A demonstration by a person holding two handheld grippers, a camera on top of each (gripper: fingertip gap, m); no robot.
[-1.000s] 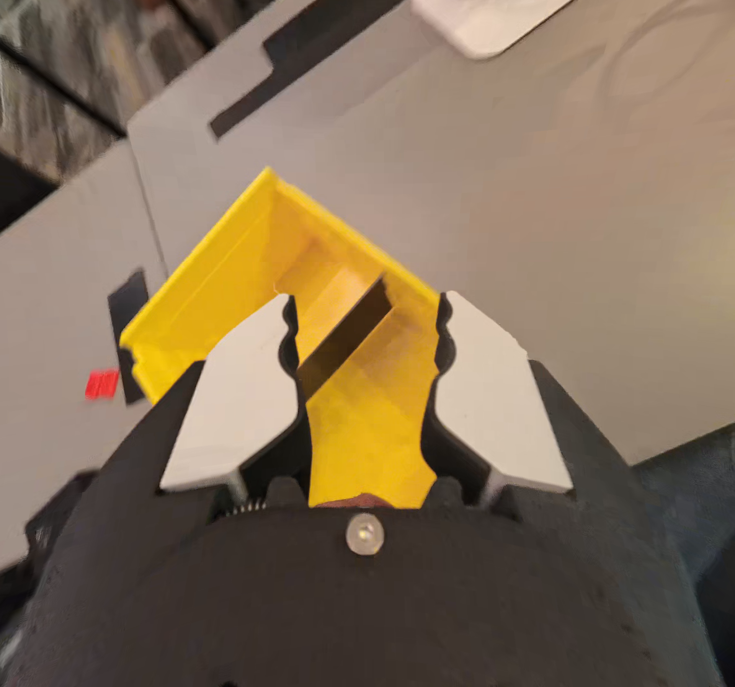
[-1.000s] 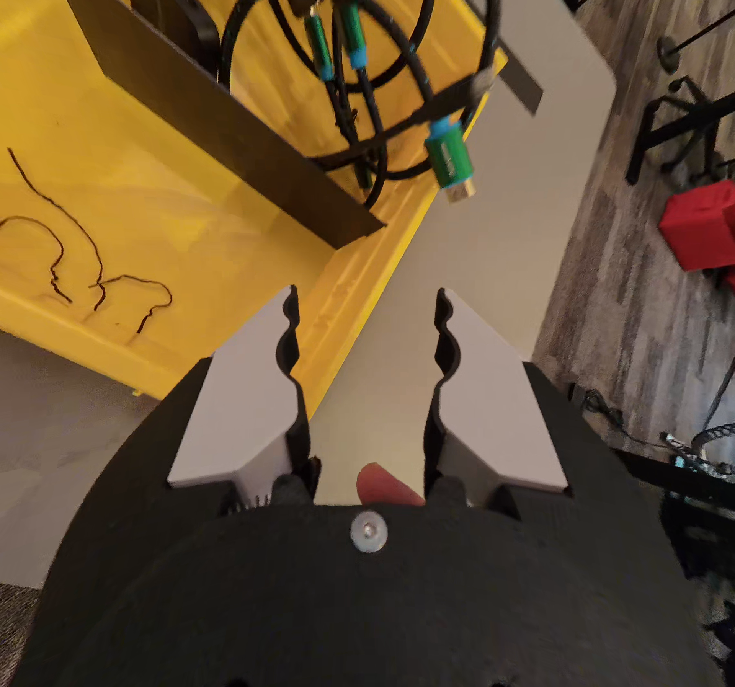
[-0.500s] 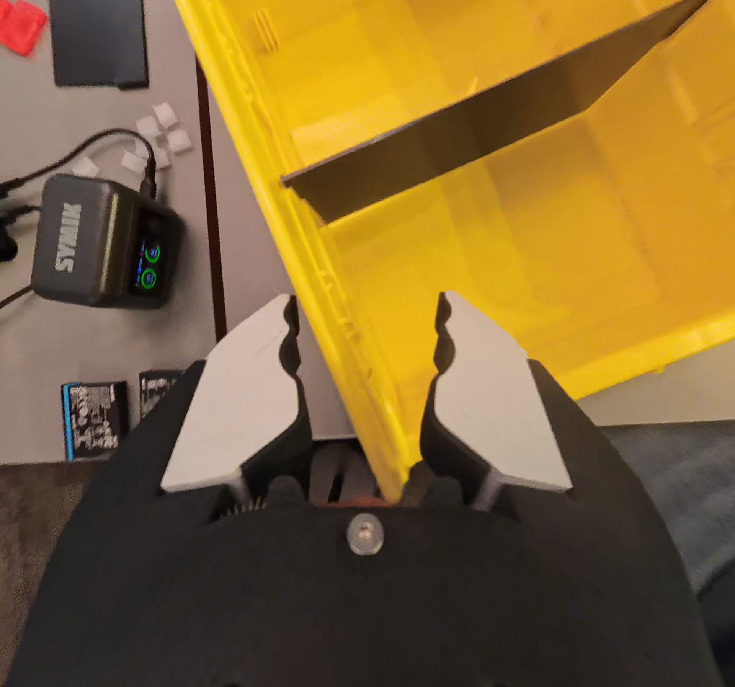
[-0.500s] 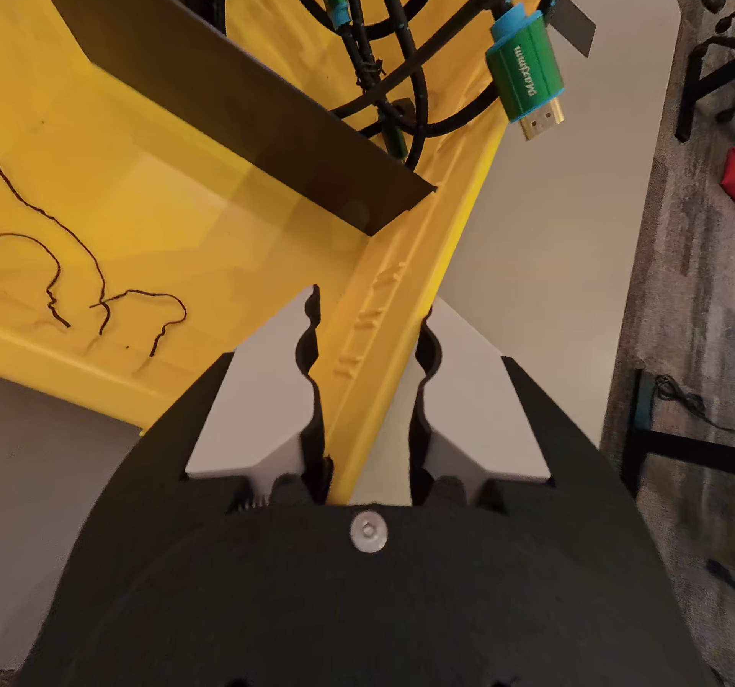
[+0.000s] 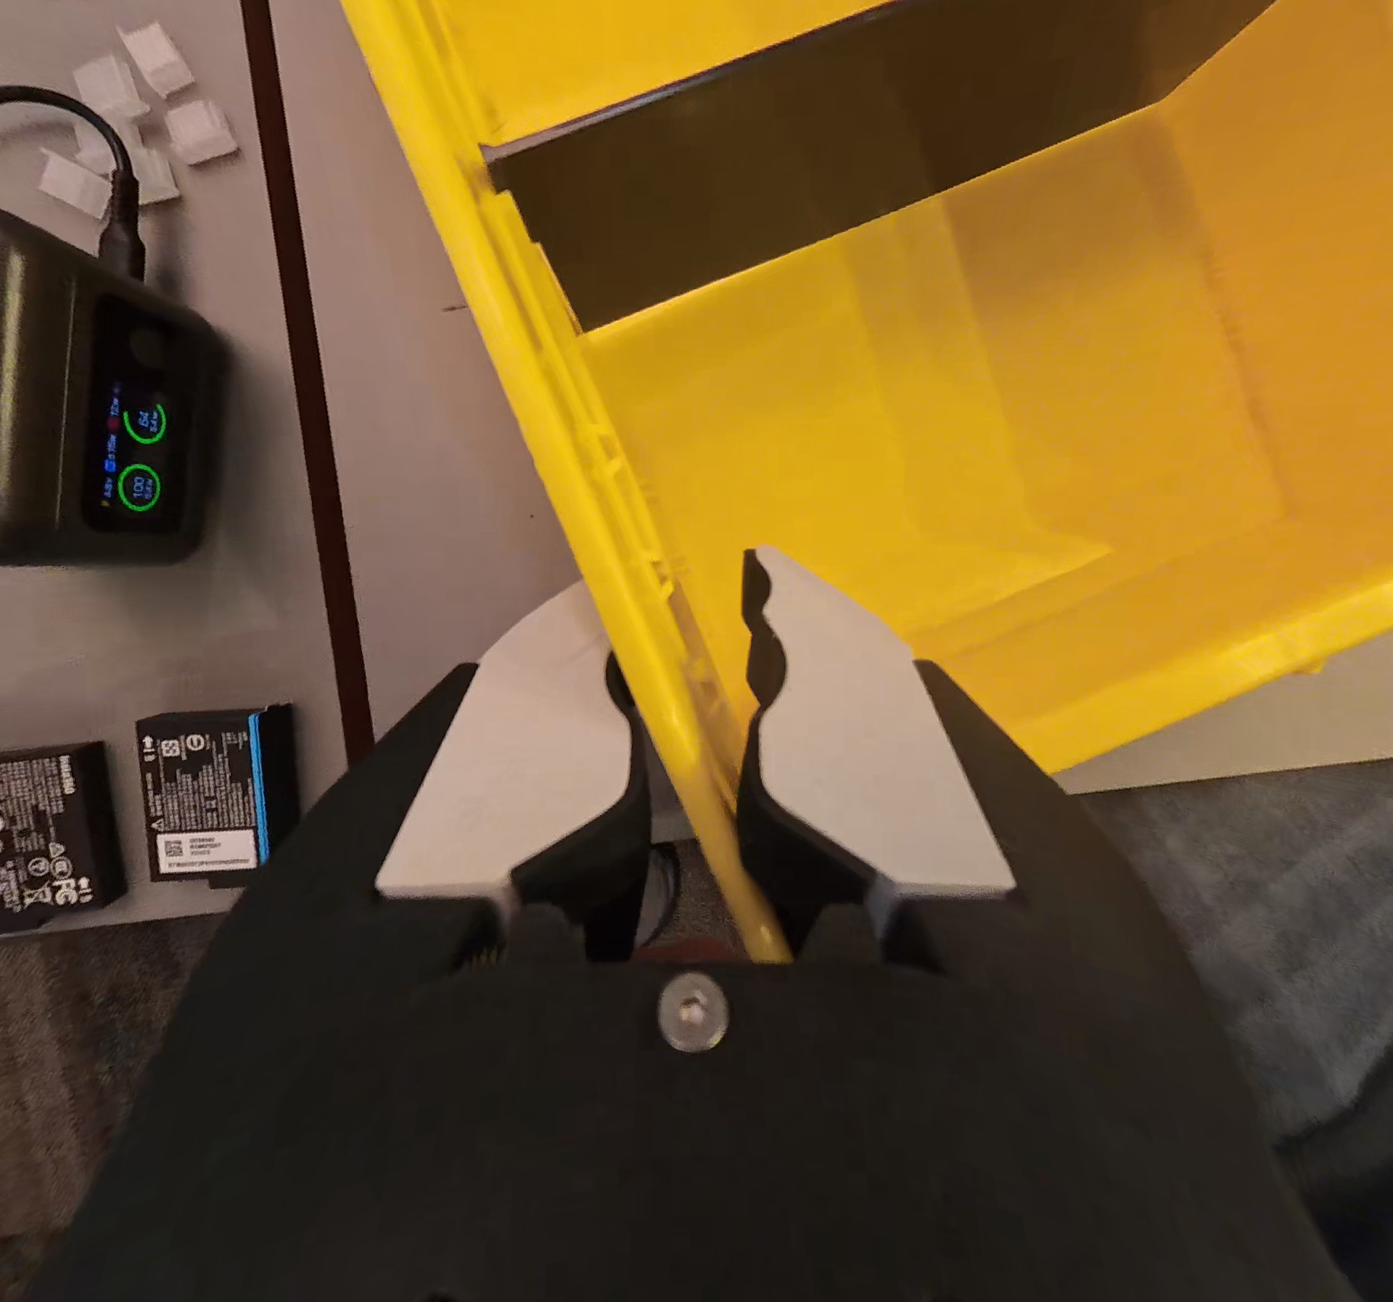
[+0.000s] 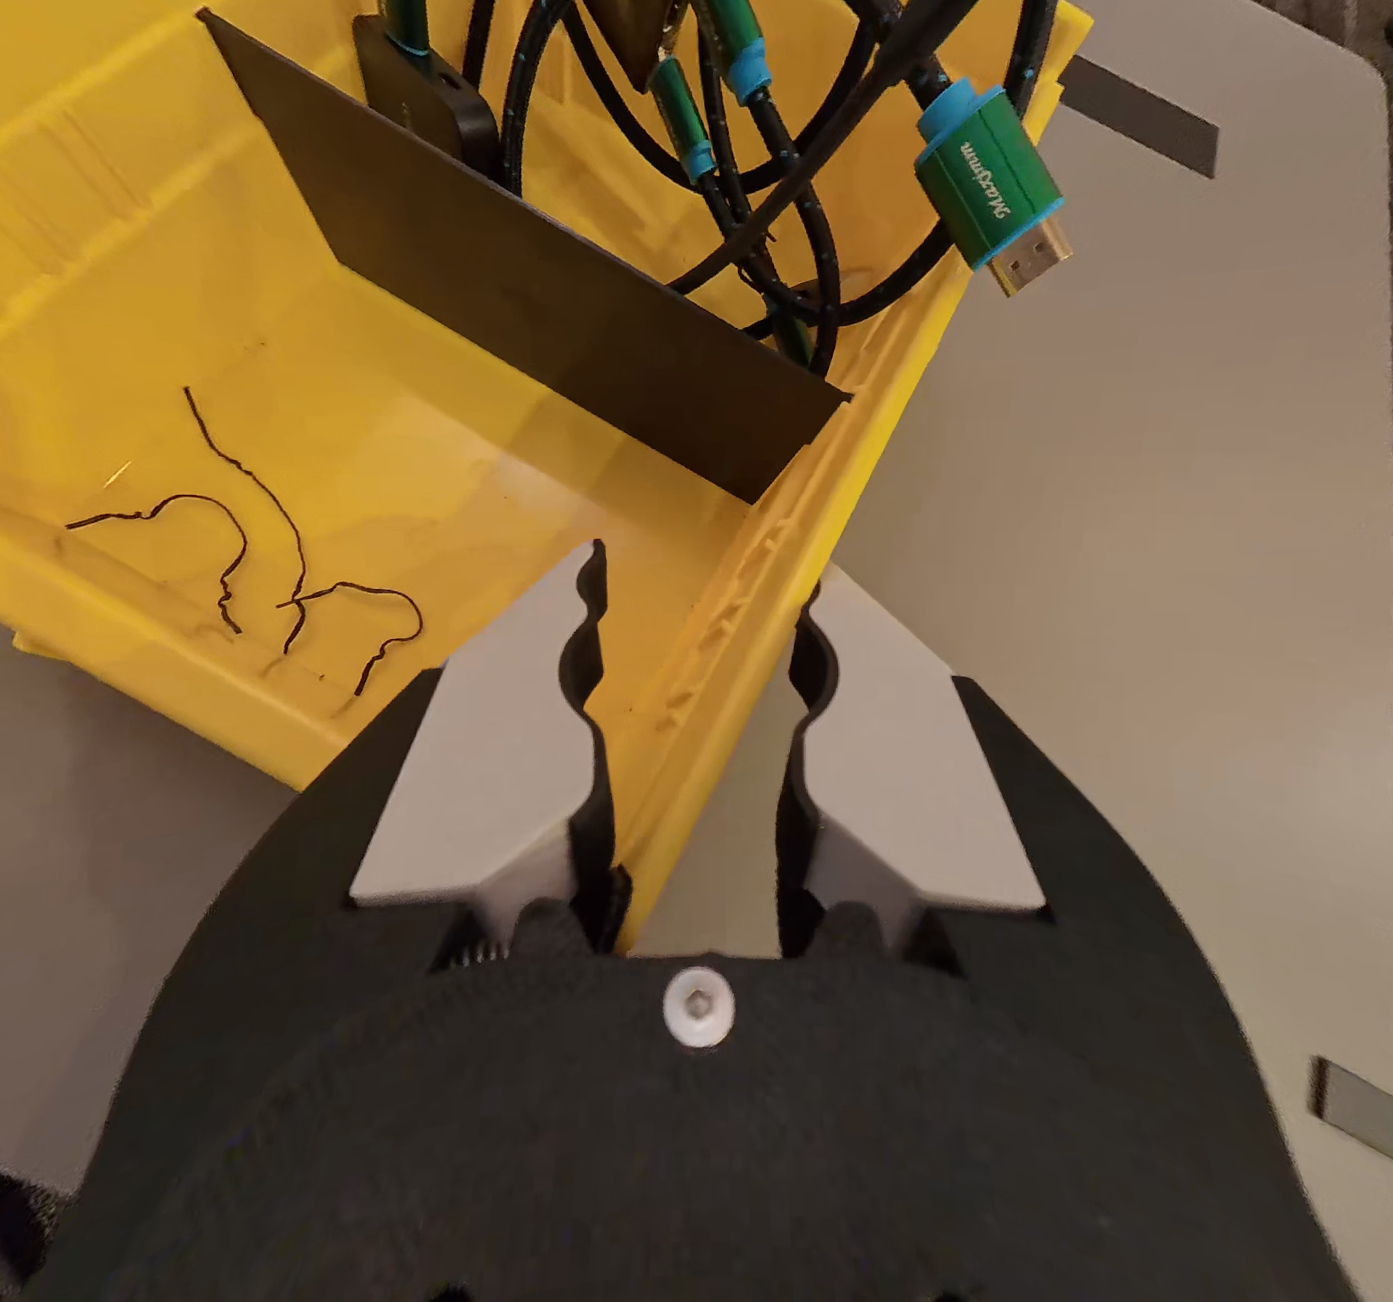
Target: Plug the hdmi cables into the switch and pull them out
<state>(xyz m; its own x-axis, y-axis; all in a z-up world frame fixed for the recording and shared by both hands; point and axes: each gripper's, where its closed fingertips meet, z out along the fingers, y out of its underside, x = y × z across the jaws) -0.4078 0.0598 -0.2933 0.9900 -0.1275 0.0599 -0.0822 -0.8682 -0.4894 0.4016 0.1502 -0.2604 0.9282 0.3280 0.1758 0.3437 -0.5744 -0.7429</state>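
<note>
A yellow bin (image 5: pixel 1055 437) with a black divider (image 5: pixel 867 158) stands on the grey table. My left gripper (image 5: pixel 678 580) is shut on the bin's left wall, one finger outside and one inside. My right gripper (image 6: pixel 705 569) is shut on the bin's right wall (image 6: pixel 754 587), which runs slantwise between the jaws. Behind the divider (image 6: pixel 528 271) in the right wrist view lie black braided HDMI cables (image 6: pixel 822 241) and a black switch box (image 6: pixel 430 98) with a green plug in it. One green plug (image 6: pixel 987 203) with blue collars hangs over the bin's right rim.
Left of the bin are a black charger with a lit screen (image 5: pixel 98 422), two black battery packs (image 5: pixel 211 798) and small white pieces (image 5: pixel 151 98). Loose black threads (image 6: pixel 249 572) lie in the near compartment. The table edge and carpet are close behind both grippers. The left gripper's tips are roughly 80 centimetres from the right gripper's.
My left gripper swung down to the bin's left wall and its jaws narrowed onto it. My right gripper moved onto the right wall and narrowed; the bin now looks closer.
</note>
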